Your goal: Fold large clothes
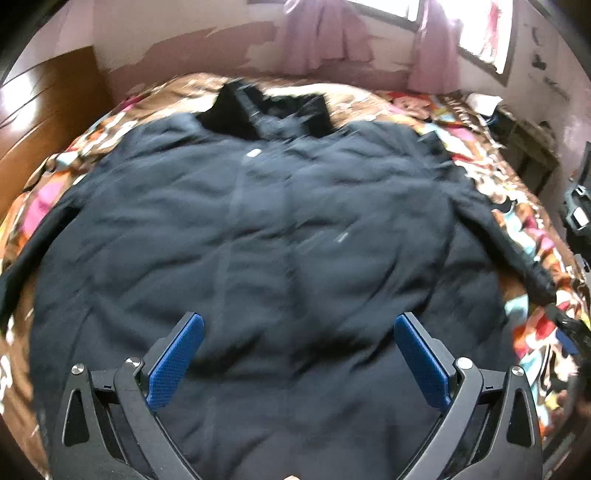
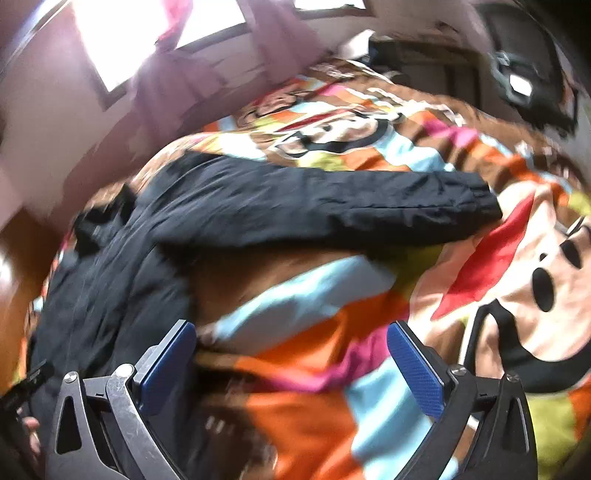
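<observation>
A large dark navy jacket lies spread flat on a bed, collar at the far end, both sleeves stretched out to the sides. My left gripper is open and empty, hovering above the jacket's lower hem. In the right wrist view the jacket's right sleeve reaches out across the blanket, with its cuff at the right. My right gripper is open and empty above the blanket, to the right of the jacket's body.
The bed is covered by a colourful cartoon-print blanket. A wooden headboard stands at the left. A pink wall with windows and curtains lies beyond the bed. Dark clutter sits past the bed's right edge.
</observation>
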`<state>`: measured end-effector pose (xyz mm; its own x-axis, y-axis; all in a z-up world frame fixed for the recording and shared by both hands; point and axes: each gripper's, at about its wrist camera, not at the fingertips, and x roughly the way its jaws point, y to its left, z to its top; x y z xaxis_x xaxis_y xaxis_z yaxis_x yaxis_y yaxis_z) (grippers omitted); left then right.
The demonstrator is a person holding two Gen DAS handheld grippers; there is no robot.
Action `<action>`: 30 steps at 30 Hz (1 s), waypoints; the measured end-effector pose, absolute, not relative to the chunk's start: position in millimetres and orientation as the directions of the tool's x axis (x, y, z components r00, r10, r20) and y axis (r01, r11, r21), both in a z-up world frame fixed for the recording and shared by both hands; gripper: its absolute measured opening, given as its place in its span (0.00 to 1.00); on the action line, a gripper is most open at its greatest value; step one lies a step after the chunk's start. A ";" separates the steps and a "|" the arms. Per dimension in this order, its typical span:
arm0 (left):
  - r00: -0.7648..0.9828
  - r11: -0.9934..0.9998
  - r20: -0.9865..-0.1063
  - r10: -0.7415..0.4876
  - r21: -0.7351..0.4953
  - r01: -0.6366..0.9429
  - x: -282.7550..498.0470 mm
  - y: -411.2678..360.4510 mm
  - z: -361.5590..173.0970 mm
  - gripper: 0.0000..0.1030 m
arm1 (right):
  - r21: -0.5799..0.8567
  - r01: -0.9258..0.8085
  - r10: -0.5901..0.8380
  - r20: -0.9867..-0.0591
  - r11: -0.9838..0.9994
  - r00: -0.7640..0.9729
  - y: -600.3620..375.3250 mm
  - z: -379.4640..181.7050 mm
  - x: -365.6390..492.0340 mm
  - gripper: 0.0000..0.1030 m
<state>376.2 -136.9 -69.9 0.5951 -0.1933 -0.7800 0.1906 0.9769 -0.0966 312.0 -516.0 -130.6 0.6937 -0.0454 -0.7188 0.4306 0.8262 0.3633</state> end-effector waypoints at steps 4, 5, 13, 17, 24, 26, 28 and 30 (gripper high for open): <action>0.604 0.961 -0.758 -0.246 -0.109 0.255 410.7 -168.8 -73.1 0.98 | 0.499 0.513 -0.040 -0.688 0.698 0.724 -565.4 -147.2 330.3 1.00; 0.602 0.956 -0.754 -0.263 -0.119 0.268 420.7 -175.7 -74.0 0.98 | 0.521 0.523 -0.045 -0.679 0.675 0.733 -574.9 -150.0 333.3 1.00; 0.583 0.890 -0.675 -0.453 -0.306 0.338 486.0 -218.0 -75.0 0.98 | 0.600 0.602 -0.004 -0.707 0.527 0.708 -635.3 -181.1 357.5 1.00; 0.573 0.896 -0.703 -0.420 -0.222 0.384 505.5 -248.7 -83.3 0.98 | 0.674 0.624 -0.002 -0.678 0.396 0.735 -664.6 -196.8 352.2 1.00; 0.578 0.910 -0.737 -0.350 -0.122 0.396 507.0 -267.4 -110.4 0.98 | 0.697 0.639 -0.064 -0.658 0.326 0.751 -686.7 -205.3 331.4 0.49; 0.571 0.912 -0.747 -0.341 -0.115 0.395 508.8 -268.1 -114.5 0.98 | 0.703 0.632 -0.080 -0.646 0.327 0.759 -688.1 -204.2 328.4 0.34; 0.566 0.913 -0.755 -0.332 -0.107 0.393 505.9 -270.8 -113.6 0.98 | 0.701 0.616 -0.096 -0.629 0.358 0.772 -686.4 -196.9 328.2 0.22; 0.559 0.914 -0.765 -0.321 -0.096 0.395 506.0 -273.1 -113.7 0.98 | 0.678 0.608 -0.123 -0.620 0.413 0.775 -682.8 -185.2 329.8 0.11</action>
